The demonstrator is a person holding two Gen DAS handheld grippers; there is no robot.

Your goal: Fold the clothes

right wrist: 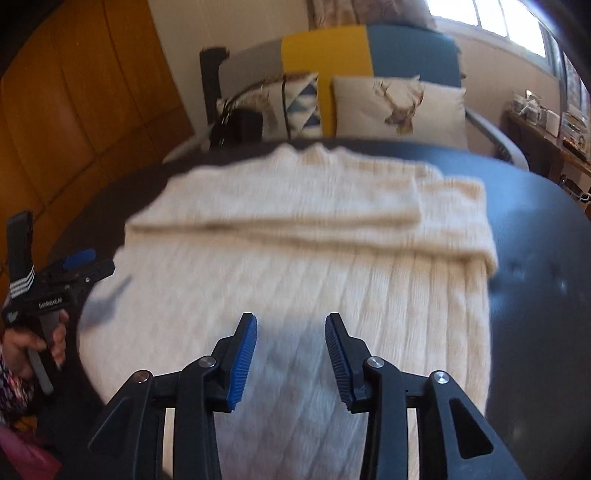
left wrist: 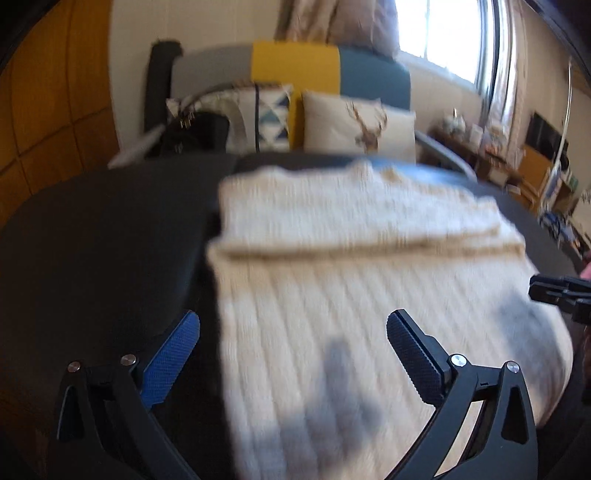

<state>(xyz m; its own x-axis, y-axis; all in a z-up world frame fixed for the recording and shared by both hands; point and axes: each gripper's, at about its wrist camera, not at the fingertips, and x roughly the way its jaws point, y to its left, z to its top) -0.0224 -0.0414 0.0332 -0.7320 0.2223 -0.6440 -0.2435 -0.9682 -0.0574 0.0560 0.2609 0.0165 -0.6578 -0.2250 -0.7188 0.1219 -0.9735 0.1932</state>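
**Both grippers hang open over a half-folded sweater**

The right gripper (right wrist: 291,332) has its jaws partly apart, with nothing between the pads; only knit shows through the gap, low in the centre of the right wrist view. The left gripper (left wrist: 293,330) has its jaws spread wide and empty too, one blue pad at lower left of its view and the dark one at lower right, both above the cloth without pinching it.

Under them lies the sweater (right wrist: 295,240), cream, cable-knit, spread flat on a dark round table (right wrist: 535,258). It fills the middle of both views. A folded layer lies across its far half, its edge running side to side through the middle of the frame. Both pictures are smeared, so the weave is hard to read.

In the right wrist view the left gripper also shows at the left edge, held by a hand (right wrist: 22,343) on its trigger, beside the sweater's edge.

Beyond the table, in the upper centre, stands a sofa (right wrist: 406,48) with grey, yellow and teal panels, and on it a cushion (right wrist: 399,107) with a deer on it. Wooden doors (right wrist: 74,92) fill the upper left; a bright window (left wrist: 439,33) sits at upper right.
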